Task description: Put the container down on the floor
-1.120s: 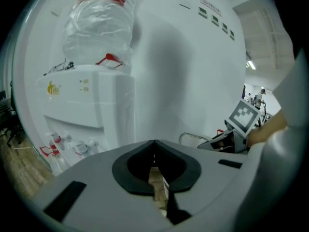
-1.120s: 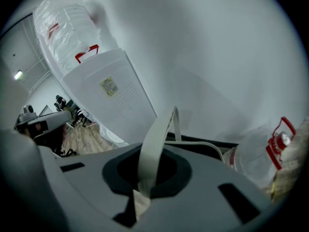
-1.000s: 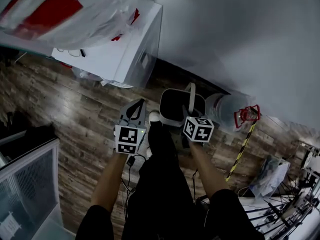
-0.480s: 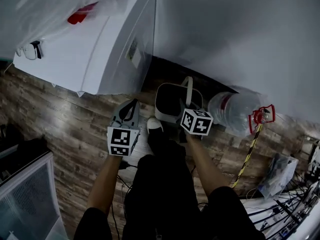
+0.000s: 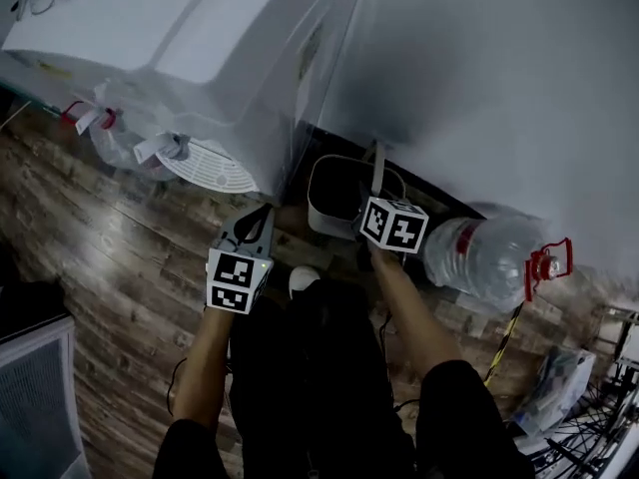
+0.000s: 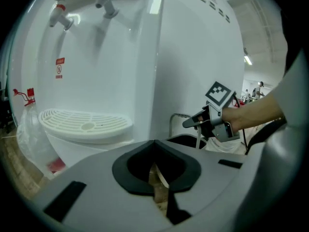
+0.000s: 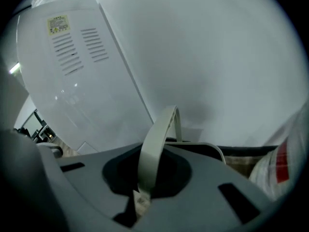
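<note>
The container (image 5: 334, 193) is a small grey bin with a dark inside and a pale hoop handle (image 5: 377, 168). It is low over the wooden floor (image 5: 120, 247), between the dispenser and the wall; whether it touches the floor I cannot tell. My right gripper (image 5: 377, 200) is shut on the handle (image 7: 157, 139), which rises out of its jaws (image 7: 147, 178). My left gripper (image 5: 260, 218) hangs to the container's left, shut and holding nothing. The left gripper view shows its closed jaws (image 6: 154, 146), the right gripper (image 6: 193, 122) and the bin (image 6: 186, 140) beyond.
A white water dispenser (image 5: 200, 28) with a round drip tray (image 5: 210, 168) stands just left of the bin. A large clear water bottle (image 5: 489, 257) lies to its right by the wall (image 5: 499, 88). My shoe (image 5: 303, 279) is close behind. Cables (image 5: 579, 427) lie at lower right.
Both grippers have come down toward the floor, and the bin has come down with the right one. The dispenser's drip tray has come into the head view.
</note>
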Motion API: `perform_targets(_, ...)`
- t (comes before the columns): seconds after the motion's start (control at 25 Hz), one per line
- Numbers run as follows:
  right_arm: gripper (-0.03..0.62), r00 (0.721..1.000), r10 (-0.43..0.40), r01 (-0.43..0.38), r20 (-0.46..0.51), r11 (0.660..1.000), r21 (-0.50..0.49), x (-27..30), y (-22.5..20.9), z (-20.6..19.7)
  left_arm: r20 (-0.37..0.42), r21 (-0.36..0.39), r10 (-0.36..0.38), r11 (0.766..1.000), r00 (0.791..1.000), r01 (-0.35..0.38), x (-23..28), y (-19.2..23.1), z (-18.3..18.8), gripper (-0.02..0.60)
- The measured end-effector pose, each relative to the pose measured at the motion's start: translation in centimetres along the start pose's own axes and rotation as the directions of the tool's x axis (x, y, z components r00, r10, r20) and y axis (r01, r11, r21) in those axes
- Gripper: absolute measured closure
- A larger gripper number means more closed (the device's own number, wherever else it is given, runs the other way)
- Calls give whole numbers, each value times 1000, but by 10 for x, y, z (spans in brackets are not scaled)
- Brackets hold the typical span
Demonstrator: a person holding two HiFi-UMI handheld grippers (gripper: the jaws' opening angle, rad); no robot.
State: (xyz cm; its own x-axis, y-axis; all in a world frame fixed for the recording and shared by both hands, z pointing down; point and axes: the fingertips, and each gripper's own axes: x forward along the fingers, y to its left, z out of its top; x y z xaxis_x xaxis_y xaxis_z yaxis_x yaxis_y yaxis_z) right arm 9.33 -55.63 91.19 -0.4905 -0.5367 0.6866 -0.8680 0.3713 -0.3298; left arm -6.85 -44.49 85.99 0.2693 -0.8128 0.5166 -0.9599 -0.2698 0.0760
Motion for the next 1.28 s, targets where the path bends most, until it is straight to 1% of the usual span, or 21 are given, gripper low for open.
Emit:
perform_targets(0.12, 579, 997, -19, 21, 77, 1000, -22, 22, 1, 10, 44, 13, 3, 1000, 999, -3, -1, 3, -6, 566)
perform_targets(0.2, 579, 990, -38, 43, 139, 999, -32, 37, 0, 18, 66, 15, 14, 1000, 998, -15, 0, 6, -13, 566)
perform_targets(0.36, 579, 964, -75, 93, 253, 994, -60, 63, 1, 16, 91, 34, 44, 998, 995, -47, -4, 14, -26, 566)
perform_targets(0.48, 579, 947, -108, 124, 303, 992, -33, 76, -2, 8, 116, 19, 62, 998, 991, -64, -9, 19, -34, 566)
perform_targets(0.56, 579, 945, -124, 133, 302, 991, -10, 85, -3, 1, 120, 15, 70, 997, 990, -72, -11, 21, -41, 566)
perform_targets(0.6, 578, 945, -127, 137, 301, 990, -14, 88, -1, -1, 121, 14, 73, 997, 990, -75, -12, 21, -43, 566)
perform_targets(0.76, 577, 948, -124, 152, 294, 985, -77, 92, 10, -13, 114, 2, 80, 997, 990, -81, -16, 20, -55, 566)
perform_targets(0.84, 576, 955, -102, 138, 278, 984, -115, 97, 21, -18, 110, -2, 82, 997, 990, -82, -16, 19, -60, 566)
perform_targets(0.96, 572, 973, -51, 95, 223, 977, -190, 109, 40, -24, 110, -6, 85, 996, 990, -85, -16, 17, -63, 566)
perform_targets(1.08, 569, 984, -60, 102, 166, 961, -257, 115, 46, -29, 111, -12, 84, 996, 990, -83, -18, 16, -62, 566)
perform_targets(1.12, 536, 987, -57, 97, 153, 957, -272, 116, 49, -29, 113, -14, 86, 996, 990, -85, -19, 17, -61, 566)
perform_targets(1.16, 470, 989, -46, 85, 140, 955, -284, 117, 53, -31, 117, -16, 88, 996, 989, -87, -22, 17, -60, 566)
perform_targets(1.2, 425, 991, -32, 69, 130, 953, -296, 117, 57, -33, 120, -17, 90, 996, 989, -89, -24, 18, -59, 566)
perform_targets(1.28, 410, 992, -8, 49, 123, 942, -331, 113, 64, -38, 123, -15, 93, 996, 988, -92, -27, 17, -59, 566)
